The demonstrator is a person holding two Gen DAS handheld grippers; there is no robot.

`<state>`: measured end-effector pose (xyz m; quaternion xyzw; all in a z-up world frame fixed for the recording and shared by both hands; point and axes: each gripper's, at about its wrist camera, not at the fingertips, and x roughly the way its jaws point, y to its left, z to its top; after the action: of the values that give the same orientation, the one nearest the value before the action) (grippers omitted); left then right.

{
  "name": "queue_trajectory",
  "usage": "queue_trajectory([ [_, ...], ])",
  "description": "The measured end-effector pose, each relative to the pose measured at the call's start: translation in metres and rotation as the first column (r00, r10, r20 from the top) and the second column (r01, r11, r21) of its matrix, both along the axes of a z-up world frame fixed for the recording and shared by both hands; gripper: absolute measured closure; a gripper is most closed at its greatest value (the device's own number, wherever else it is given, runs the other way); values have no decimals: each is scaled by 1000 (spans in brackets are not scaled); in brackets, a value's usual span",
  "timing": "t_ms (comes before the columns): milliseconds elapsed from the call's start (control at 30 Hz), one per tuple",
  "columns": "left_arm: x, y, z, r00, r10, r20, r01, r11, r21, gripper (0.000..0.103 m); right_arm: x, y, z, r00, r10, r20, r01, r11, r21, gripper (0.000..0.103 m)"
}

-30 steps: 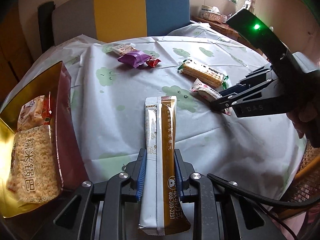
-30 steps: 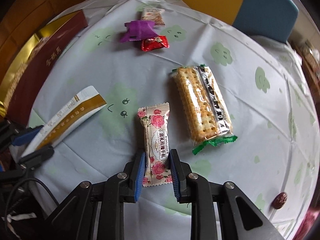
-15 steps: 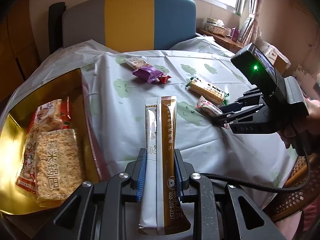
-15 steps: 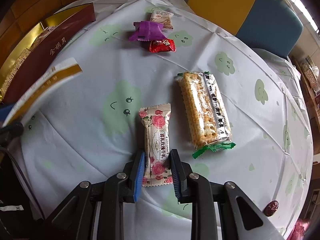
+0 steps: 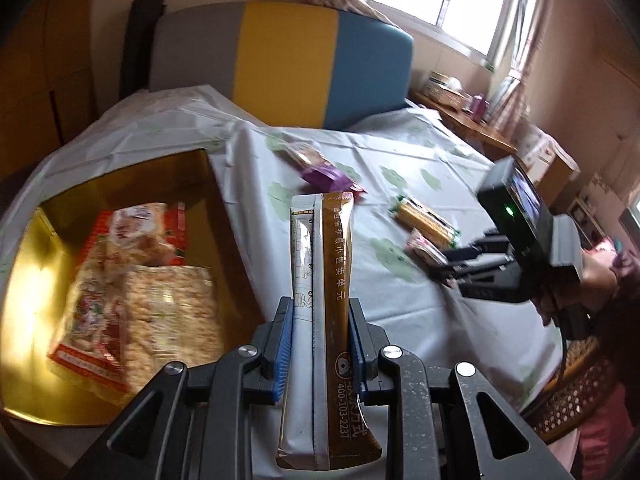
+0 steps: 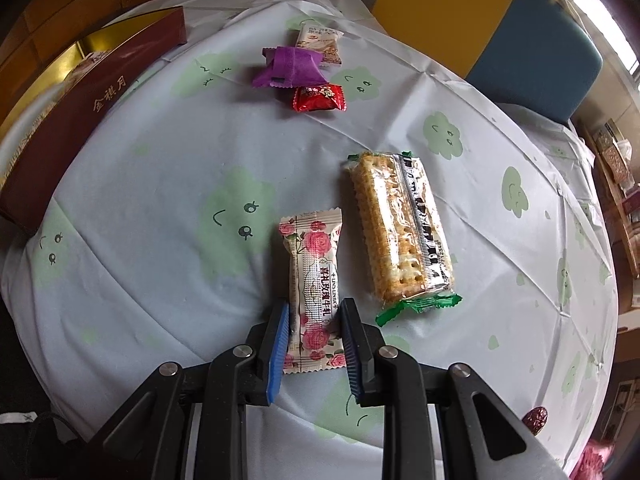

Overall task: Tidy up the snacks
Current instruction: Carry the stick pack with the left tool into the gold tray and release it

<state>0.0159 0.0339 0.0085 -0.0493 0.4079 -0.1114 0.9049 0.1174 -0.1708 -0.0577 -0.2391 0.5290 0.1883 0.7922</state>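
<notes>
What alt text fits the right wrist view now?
The right claw is shut on a rose-print candy packet lying on the cloud-print tablecloth. A cracker pack lies just right; three small snacks sit farther off.

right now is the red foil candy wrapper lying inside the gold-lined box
No, the red foil candy wrapper lies on the white tablecloth beside the purple wrapper, well apart from the gold-lined box.

I see a round table [image 6: 132, 184] under a pale cloth printed with green smiley clouds. On it lie a cracker pack [image 6: 400, 236], a rose-print candy [image 6: 314, 288] just beside it, a purple wrapper [image 6: 290, 68] touching a red candy [image 6: 318, 98], a cream packet [image 6: 320, 42], and the gold-lined box [image 5: 132, 184] at the edge.
</notes>
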Motion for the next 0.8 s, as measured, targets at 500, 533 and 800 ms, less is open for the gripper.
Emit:
queue_trajectory([
  [500,9,135,-11,869,488,-83,-479,872,105,77,-10,5,2,999,23,30,-21,999,-39,78],
  [533,7,138,-15,864,495,-87,-486,867,110,76,-10,5,2,999,22,31,-21,999,-40,78],
  [800,3,152,-38,829,550,-102,-530,831,167,71,-12,5,3,999,18,32,-17,999,-40,78],
])
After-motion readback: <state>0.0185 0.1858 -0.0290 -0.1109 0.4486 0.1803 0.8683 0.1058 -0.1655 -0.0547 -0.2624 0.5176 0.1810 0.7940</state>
